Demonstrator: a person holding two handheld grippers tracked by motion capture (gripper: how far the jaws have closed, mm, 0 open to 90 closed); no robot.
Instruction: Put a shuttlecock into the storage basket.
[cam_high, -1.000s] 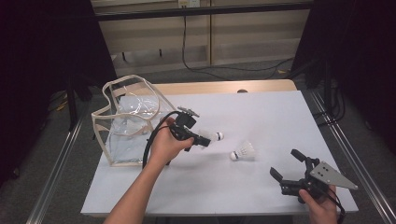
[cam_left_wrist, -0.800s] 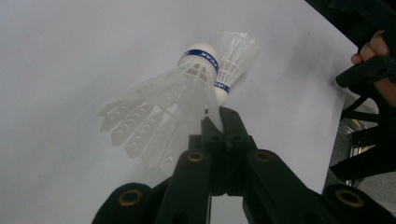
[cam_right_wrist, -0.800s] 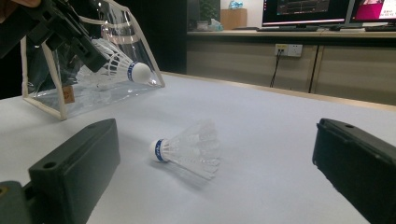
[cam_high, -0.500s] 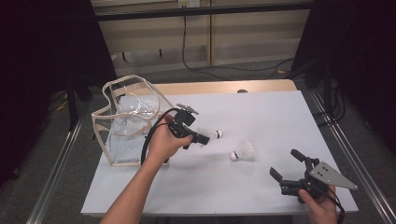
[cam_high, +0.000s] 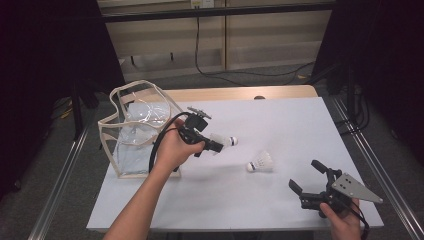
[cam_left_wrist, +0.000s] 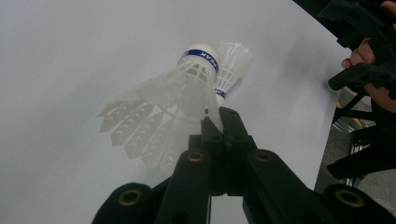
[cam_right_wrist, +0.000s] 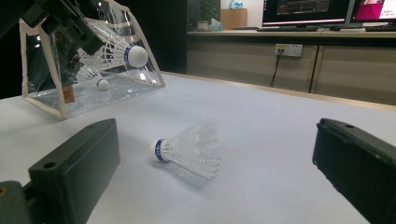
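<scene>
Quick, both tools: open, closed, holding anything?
Left tool: closed on a shuttlecock by its feathers.
Right tool: open, holding nothing.

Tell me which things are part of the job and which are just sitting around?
Part of the job:
- shuttlecock pinched in the left gripper
- second shuttlecock lying on the table
- clear bag, with a shuttlecock inside
- right gripper, open

Just sitting around:
- wall socket
- monitors
- hanging cable
</scene>
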